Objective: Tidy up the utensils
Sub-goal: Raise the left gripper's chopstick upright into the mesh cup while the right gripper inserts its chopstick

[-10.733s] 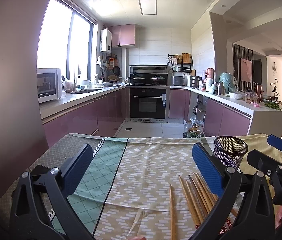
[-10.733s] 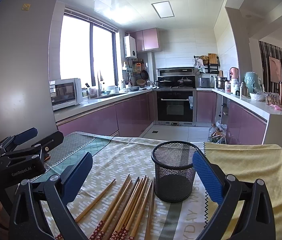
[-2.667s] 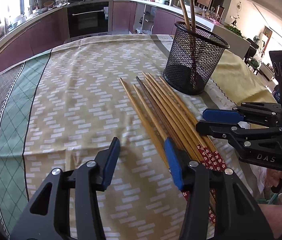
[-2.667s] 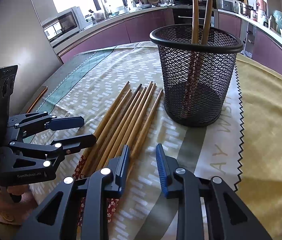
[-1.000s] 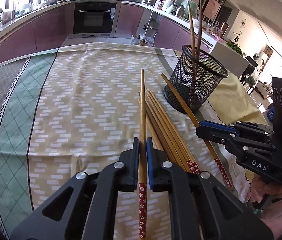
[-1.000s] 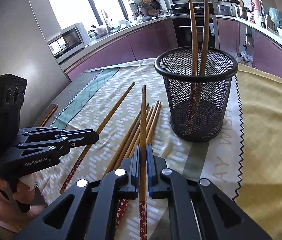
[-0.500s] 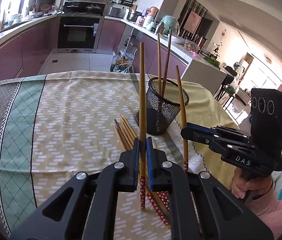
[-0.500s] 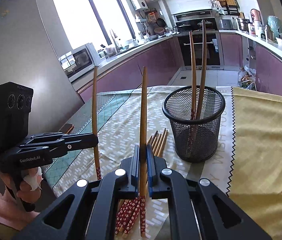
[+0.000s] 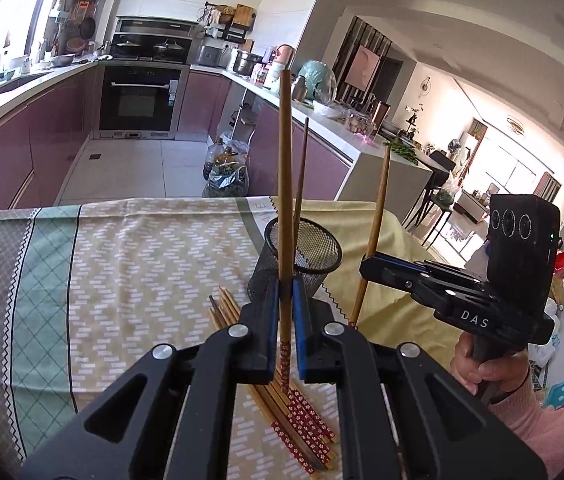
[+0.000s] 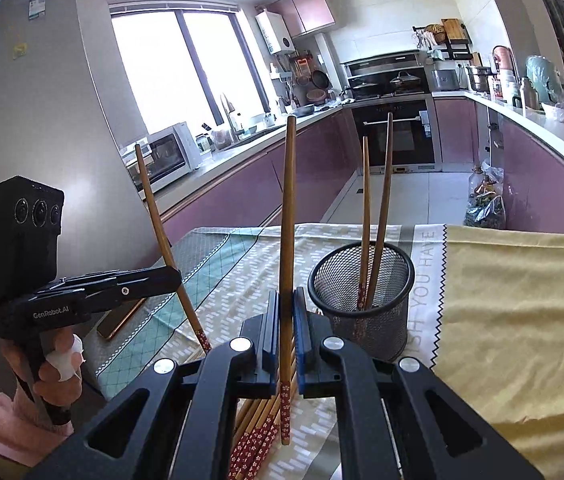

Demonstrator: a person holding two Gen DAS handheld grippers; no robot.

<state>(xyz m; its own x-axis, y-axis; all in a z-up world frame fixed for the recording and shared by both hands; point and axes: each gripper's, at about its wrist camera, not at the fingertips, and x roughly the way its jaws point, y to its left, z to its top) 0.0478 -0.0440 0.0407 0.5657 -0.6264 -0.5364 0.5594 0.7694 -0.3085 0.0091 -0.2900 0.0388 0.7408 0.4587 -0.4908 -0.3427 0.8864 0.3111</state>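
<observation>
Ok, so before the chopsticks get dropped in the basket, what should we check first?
1. Left tongs gripping a chopstick: ok.
2. Right tongs gripping the other chopstick: ok.
3. Both sticks lifted off the tablecloth: ok.
4. Room in the mesh basket, only two chopsticks inside: ok.
5. Sticks above the basket opening: not ok, both beside it.
6. More chopsticks on the table: ok, a pile remains.

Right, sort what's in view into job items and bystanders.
Job items:
- left gripper, shut on one chopstick
- right gripper, shut on another chopstick
- mesh holder, two chopsticks already in it
- loose chopsticks on the tablecloth

Bystanders:
- phone
- microwave
- oven
</observation>
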